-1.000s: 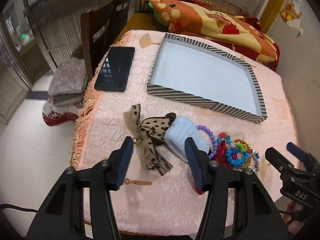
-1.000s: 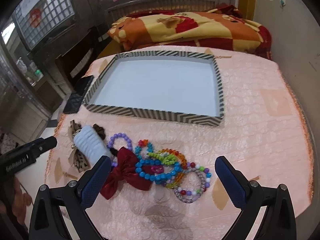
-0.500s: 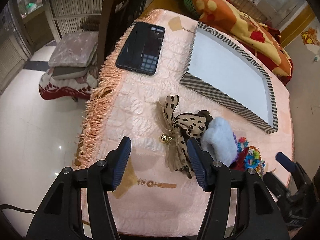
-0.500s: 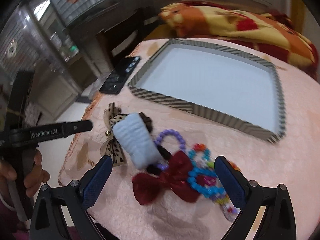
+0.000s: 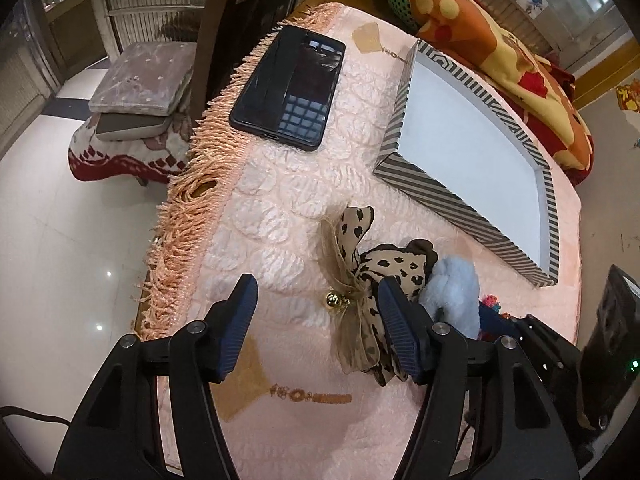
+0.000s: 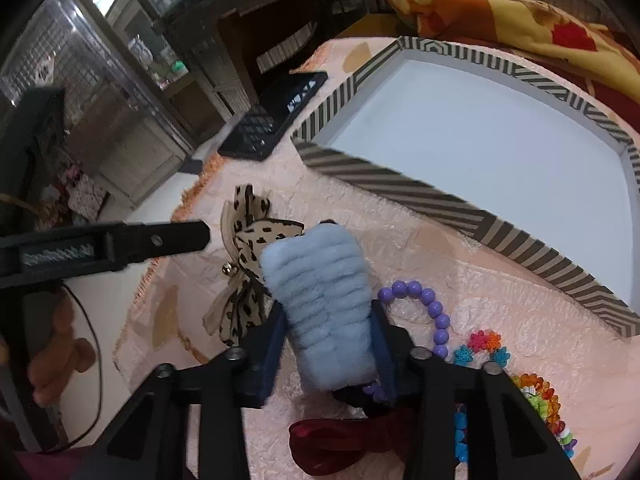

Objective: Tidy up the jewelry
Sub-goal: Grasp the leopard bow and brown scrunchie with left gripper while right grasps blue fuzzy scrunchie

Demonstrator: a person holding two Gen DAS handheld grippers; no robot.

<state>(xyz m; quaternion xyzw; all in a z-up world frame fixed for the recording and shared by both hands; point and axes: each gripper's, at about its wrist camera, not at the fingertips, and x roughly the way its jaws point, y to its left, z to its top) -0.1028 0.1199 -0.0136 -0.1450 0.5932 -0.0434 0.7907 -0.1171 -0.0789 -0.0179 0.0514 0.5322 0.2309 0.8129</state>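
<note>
Pinching blue fluffy hair clip (image 6: 324, 304) in right gripper (image 6: 326, 344), left gripper (image 5: 316, 320) spread.

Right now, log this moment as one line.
task: organize jewelry | right gripper: shut on blue scrunchie | left gripper: open, at leopard bow | tray: nothing inside

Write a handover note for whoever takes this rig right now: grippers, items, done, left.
Right gripper: shut on the blue fluffy piece, on the table.
Left gripper: open, empty, by the leopard bow.
Tray: nothing in it.
On the cloth: purple beads, red bow, coloured bracelets.
Phone lies left of the tray.
Done: nothing placed yet.
Left: likely move every piece into the tray.
</note>
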